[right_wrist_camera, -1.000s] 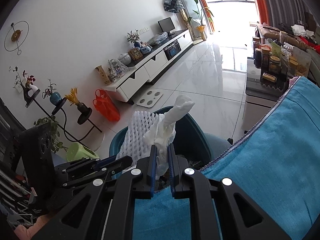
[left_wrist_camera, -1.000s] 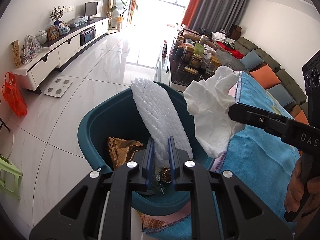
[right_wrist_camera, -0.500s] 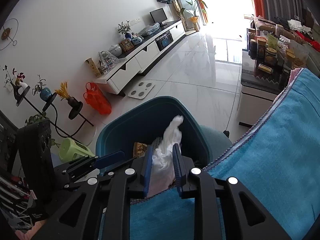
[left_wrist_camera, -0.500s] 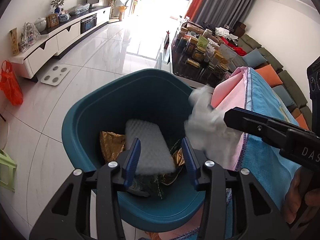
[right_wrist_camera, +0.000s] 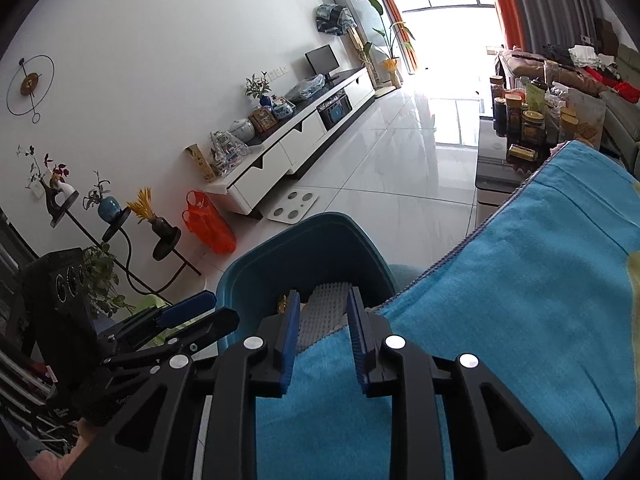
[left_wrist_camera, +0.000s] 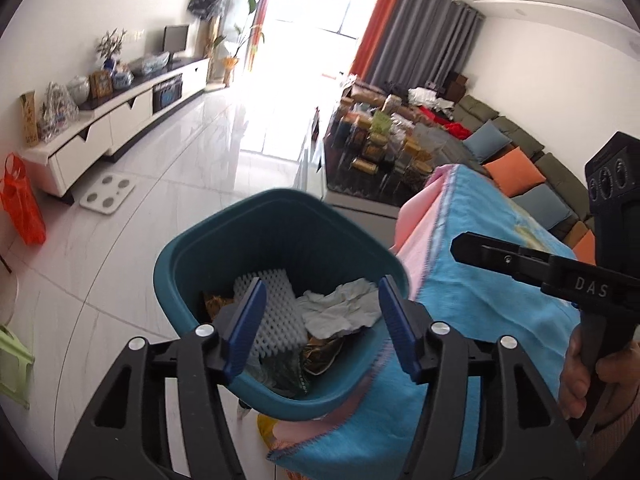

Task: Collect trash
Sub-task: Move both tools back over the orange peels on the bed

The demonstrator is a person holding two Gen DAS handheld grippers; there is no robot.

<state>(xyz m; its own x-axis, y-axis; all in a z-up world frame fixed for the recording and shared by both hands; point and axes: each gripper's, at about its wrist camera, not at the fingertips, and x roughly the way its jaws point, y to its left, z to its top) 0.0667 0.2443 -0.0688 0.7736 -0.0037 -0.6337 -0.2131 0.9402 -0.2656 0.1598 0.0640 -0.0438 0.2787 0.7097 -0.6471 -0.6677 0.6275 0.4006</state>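
A teal trash bin (left_wrist_camera: 224, 248) stands on the floor against the table's edge. Inside lie a white foam net (left_wrist_camera: 276, 312), a crumpled white tissue (left_wrist_camera: 340, 312) and gold and dark wrappers (left_wrist_camera: 320, 356). My left gripper (left_wrist_camera: 320, 324) is open and empty, above the bin's near rim. My right gripper (right_wrist_camera: 323, 332) is open and empty, over the blue cloth's edge beside the bin (right_wrist_camera: 320, 236); the foam net (right_wrist_camera: 326, 308) shows between its jaws, down in the bin. The right gripper's finger (left_wrist_camera: 520, 260) also shows at the right of the left wrist view.
A blue cloth (left_wrist_camera: 480, 312) with pink trim covers the table to the right of the bin. A coffee table crowded with jars (left_wrist_camera: 380, 148) stands beyond. A white TV cabinet (left_wrist_camera: 120, 120), a scale (left_wrist_camera: 106, 196) and an orange bag (left_wrist_camera: 20, 200) are to the left.
Both grippers opened. The foam net dropped from the left gripper into the bin, then the tissue dropped from the right gripper onto it. Both grippers pulled back from the bin.
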